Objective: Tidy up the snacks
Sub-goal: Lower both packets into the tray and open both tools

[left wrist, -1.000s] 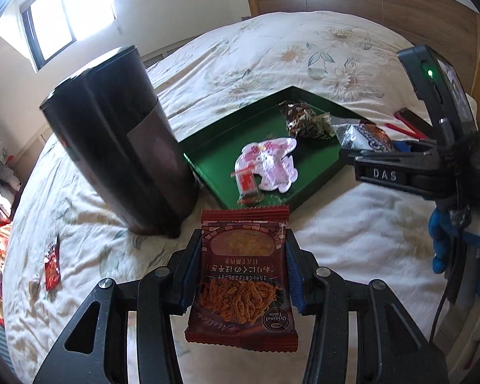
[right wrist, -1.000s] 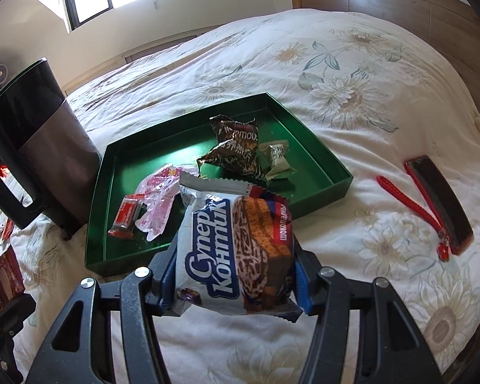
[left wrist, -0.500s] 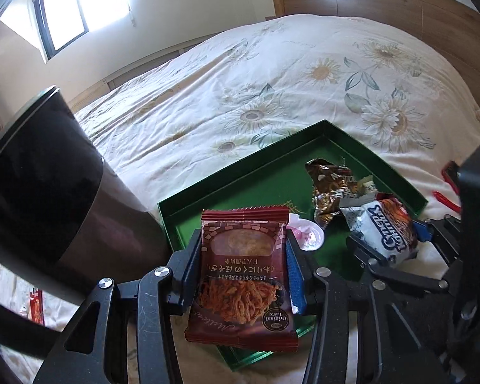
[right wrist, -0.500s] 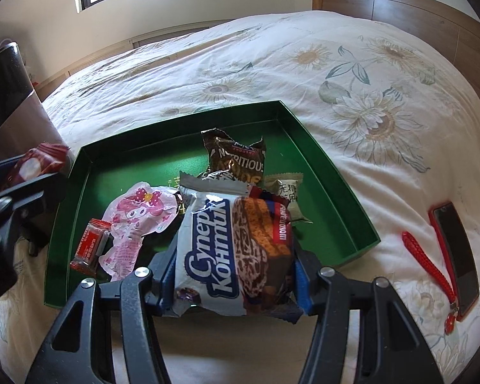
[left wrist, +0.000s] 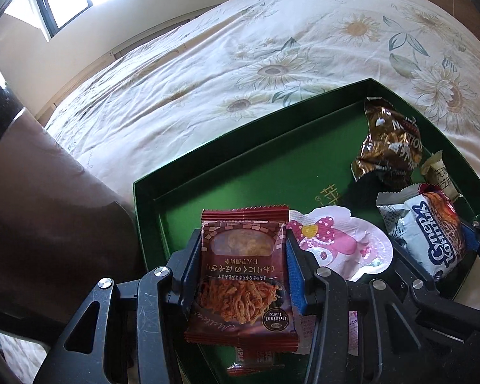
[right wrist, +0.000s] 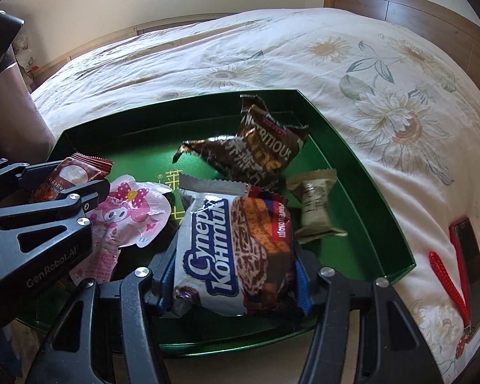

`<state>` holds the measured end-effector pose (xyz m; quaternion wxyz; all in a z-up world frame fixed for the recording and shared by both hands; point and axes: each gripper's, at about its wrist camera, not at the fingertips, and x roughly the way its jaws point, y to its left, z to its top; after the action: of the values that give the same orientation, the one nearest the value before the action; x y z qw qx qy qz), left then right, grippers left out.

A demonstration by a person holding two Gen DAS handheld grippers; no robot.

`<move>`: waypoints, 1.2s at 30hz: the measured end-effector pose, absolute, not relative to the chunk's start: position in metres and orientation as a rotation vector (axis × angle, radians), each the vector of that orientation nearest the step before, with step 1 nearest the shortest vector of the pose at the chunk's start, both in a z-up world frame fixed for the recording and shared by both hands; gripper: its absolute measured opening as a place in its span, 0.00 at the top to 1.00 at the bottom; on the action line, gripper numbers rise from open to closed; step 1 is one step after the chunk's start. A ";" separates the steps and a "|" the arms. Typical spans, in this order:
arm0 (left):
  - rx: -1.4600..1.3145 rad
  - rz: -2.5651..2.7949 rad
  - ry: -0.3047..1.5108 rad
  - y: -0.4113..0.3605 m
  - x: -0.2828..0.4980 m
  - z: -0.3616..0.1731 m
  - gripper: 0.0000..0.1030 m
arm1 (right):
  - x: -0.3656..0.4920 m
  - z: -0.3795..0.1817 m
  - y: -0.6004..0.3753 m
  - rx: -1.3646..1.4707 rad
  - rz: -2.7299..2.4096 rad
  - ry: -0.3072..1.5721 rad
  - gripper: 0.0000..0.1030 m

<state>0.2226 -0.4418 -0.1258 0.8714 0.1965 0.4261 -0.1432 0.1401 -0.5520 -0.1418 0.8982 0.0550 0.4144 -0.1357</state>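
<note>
Left-wrist view: left gripper (left wrist: 244, 252) pinching the red packet (left wrist: 243, 275) and right gripper (right wrist: 235, 275) pinching the wafer pack (right wrist: 236, 252) hover over the tray (left wrist: 240, 147); release into bare floor toward 12 o'clock judged next.

Both wrist views look forward past their fingers, close over the tray (left wrist: 227, 147) (right wrist: 368, 198), left view sits left, sharing its snacks
</note>
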 end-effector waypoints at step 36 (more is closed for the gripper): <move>0.379 -0.415 0.878 -0.416 0.159 -0.080 0.42 | 0.106 -0.105 -0.549 0.087 -0.337 0.873 0.00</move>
<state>0.1586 -0.4164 -0.0798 0.8672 0.1811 0.4192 -0.1984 0.1063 -0.5490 -0.1048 0.8915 0.0419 0.4208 -0.1621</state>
